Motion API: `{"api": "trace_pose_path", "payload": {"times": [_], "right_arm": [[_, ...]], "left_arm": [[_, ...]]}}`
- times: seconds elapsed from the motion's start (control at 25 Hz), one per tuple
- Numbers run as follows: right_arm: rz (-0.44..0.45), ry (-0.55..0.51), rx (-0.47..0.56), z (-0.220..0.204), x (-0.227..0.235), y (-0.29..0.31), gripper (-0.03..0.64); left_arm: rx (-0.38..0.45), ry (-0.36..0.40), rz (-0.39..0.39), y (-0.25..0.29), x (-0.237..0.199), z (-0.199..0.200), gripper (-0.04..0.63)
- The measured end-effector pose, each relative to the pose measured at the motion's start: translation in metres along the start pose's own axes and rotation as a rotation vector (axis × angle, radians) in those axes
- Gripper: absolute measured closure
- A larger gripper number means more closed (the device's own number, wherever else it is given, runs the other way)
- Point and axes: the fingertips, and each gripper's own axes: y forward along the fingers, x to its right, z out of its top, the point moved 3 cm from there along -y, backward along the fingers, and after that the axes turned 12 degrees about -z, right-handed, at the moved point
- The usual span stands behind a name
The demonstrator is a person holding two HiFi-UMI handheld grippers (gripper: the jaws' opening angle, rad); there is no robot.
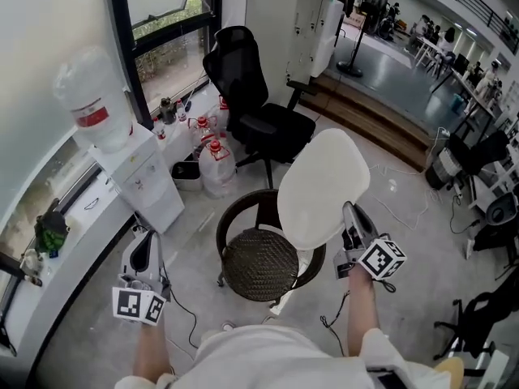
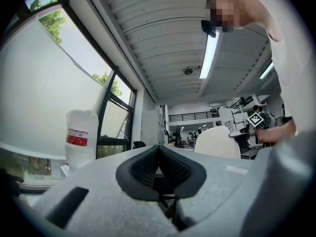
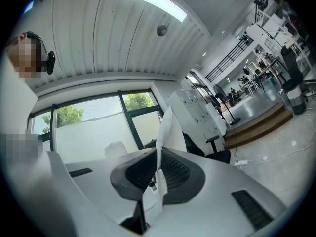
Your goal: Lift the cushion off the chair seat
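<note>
Cushion (image 1: 323, 186) rises on edge beyond our right gripper (image 1: 349, 213), above the chair seat (image 1: 261, 262), long axis stretching away from the tips. Left gripper view: our left gripper (image 2: 159, 163) has its jaws together, empty, cushion off right. Right gripper view: jaws clamp the cushion's edge, upright.

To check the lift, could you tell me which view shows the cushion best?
The head view: the whole cushion shows above the wicker seat, gripped by the right tool. The right gripper view shows it edge-on; the left gripper view, small and distant.
</note>
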Motion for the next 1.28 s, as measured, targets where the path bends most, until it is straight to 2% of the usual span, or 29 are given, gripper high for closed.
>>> {"api": "trace_pose_path", "payload": {"times": [0.28,0.6,0.8,1.04,1.28], "right_arm": [[0.073,-0.074,0.128,0.063,-0.024,-0.014,0.584],[0.027,-0.149,0.251,0.106,-0.041,-0.032,0.584],[-0.006,-0.187,0.286,0.114,-0.041,-0.049,0.584],[-0.037,-0.224,0.302,0.119,-0.039,-0.065,0.583],[-0.066,-0.24,0.301,0.11,-0.036,-0.078,0.583]], "left_arm": [[0.049,0.067,0.07,-0.02,-0.015,0.034,0.58],[0.11,0.081,0.141,-0.034,-0.023,0.056,0.58],[0.115,0.071,0.17,-0.045,-0.023,0.054,0.58],[0.142,0.034,0.24,-0.07,-0.021,0.055,0.58],[0.125,0.029,0.251,-0.084,-0.017,0.052,0.58]]}}
